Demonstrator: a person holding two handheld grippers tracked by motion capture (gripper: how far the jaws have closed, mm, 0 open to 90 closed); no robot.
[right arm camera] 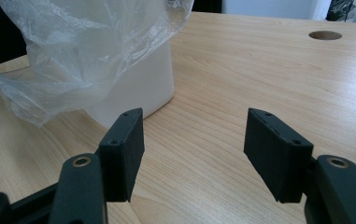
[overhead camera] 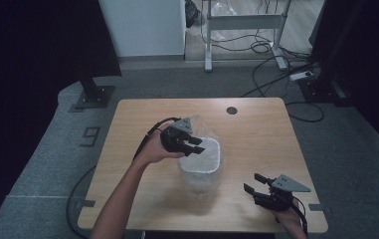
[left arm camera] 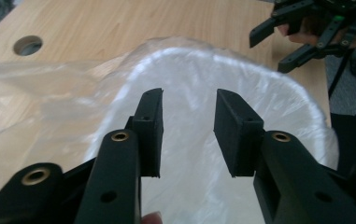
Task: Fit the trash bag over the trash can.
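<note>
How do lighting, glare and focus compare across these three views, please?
High view: dim, with black corners; the table stays readable and the white bin glows palely. Left gripper view: brighter, the bin's rim washed out with glare through the plastic bag, and the near jaws soft. Right gripper view: evenly lit, sharp wood grain, faint sheen on the bag, and the jaws slightly blurred.

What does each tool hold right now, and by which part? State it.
Nothing. The left tool hangs open over the bag-lined white bin; the right tool is open above bare table.
</note>
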